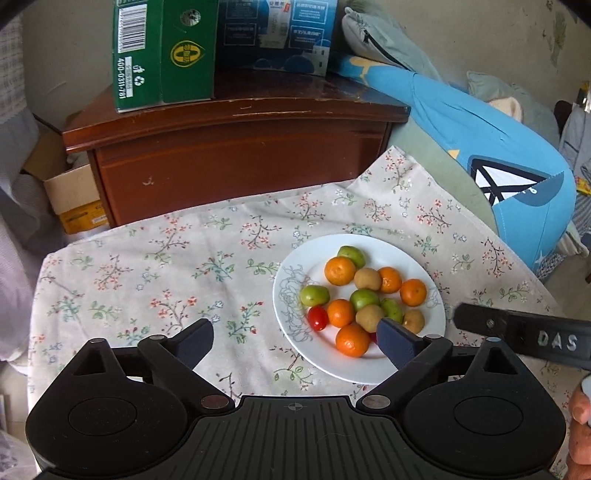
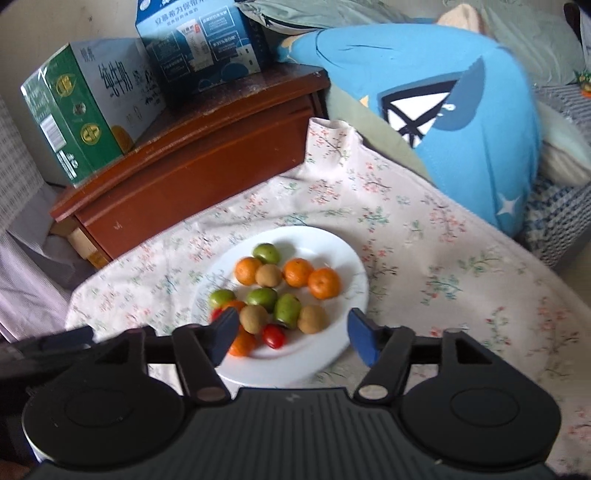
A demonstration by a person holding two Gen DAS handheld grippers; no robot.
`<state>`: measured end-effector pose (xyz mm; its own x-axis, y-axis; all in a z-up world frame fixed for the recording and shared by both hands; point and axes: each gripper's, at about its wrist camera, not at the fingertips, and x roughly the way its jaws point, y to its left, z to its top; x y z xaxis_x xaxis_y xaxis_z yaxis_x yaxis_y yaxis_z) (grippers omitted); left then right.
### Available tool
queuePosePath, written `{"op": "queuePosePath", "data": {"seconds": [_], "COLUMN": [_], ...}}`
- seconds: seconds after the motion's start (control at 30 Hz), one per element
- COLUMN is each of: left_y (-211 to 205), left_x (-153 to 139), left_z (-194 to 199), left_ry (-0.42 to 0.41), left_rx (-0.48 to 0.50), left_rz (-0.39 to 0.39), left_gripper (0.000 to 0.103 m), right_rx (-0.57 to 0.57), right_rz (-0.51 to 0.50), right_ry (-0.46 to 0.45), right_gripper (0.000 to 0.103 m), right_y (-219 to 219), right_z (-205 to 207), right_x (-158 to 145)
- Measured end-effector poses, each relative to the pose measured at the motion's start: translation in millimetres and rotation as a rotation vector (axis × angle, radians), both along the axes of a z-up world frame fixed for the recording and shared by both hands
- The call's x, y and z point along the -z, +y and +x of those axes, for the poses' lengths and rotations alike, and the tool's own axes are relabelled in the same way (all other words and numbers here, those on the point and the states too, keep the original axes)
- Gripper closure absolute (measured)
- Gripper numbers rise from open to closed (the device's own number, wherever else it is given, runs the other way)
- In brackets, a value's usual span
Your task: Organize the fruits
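A white plate on the floral cloth holds several small fruits: oranges, green fruits, brown kiwis and red cherry tomatoes. My left gripper stands open above the cloth at the plate's near left edge, its right fingertip over the plate, nothing between the pads. My right gripper hovers open over the near half of the plate, above the fruits, and holds nothing. Its black body shows at the right of the left wrist view.
The floral cloth covers the low surface. Behind it stands a brown wooden nightstand with a green carton and a blue carton. A blue plush lies at the right. A hand is at the lower right.
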<state>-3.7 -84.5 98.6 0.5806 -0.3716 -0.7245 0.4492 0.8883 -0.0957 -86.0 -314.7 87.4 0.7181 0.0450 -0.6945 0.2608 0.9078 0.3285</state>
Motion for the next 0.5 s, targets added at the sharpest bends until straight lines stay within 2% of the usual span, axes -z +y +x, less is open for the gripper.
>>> {"op": "queuePosePath", "data": {"seconds": [0.13,0.2,0.33,0.5], "left_y": [-0.8,-2.2,-4.2,-3.7], "left_x": [-2.0,-1.7,1.7,9.7], "left_z": [-6.3,-9.6,-15.3,-14.2], "left_ry": [-0.001,0.001,-0.006,0.035], "left_rx": [-0.013,-0.015,-0.018,-0.041], "left_rz": [0.031,0.05,0.078,0.083], "left_gripper": [0.005,0.005,0.005,0.004], "right_rx": [-0.002,-0.001,0.005,0.036], "right_rz": [-0.036,-0.052,-0.07,-0.094], "right_ry": [0.028,0.056,0.058,0.057], "right_gripper": [0.023,0.016,0.013,0.011], "right_y": [-5.1,-7.0,-9.6,-6.9], "right_z": [-8.7,-10.8,-18.8,-17.4], "right_x": [-2.8,-4.0,-3.3,3.1]}}
